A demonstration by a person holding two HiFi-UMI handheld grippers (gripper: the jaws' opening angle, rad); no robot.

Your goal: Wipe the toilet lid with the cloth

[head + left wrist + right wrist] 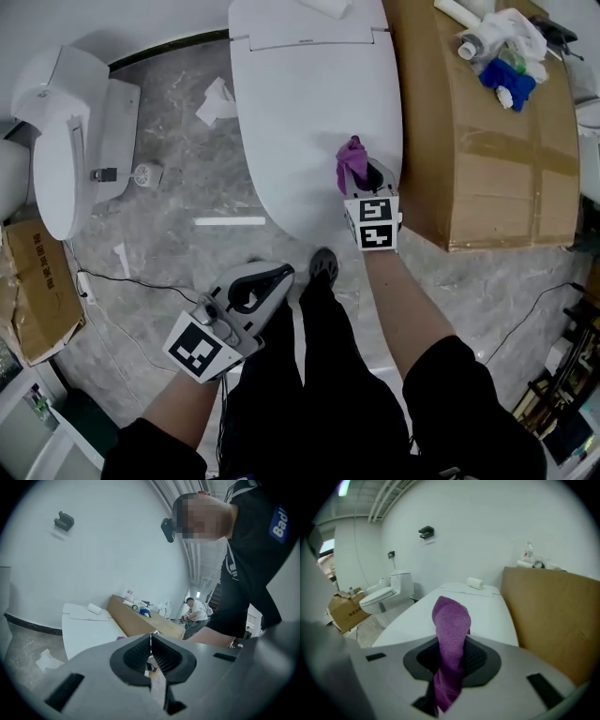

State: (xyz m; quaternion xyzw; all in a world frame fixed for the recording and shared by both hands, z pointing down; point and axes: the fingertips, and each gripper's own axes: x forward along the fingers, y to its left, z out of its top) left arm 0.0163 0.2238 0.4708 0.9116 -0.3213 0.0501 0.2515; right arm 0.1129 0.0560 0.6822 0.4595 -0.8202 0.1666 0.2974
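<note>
Marbled grey floor (178,187) surrounds the white toilet lid (309,112), a cardboard box (487,141) against its right edge. Near the lid's front right edge the right tool (364,180) clamps the purple cloth (451,620), a pinch only its own view shows plainly. The left tool (277,277) hangs clenched, empty, off the lid's front.

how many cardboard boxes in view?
2. One large brown cardboard box right of the white toilet lid; one smaller printed brown cardboard box on the grey marble floor at far left, partly cut off. More may be hidden.
</note>
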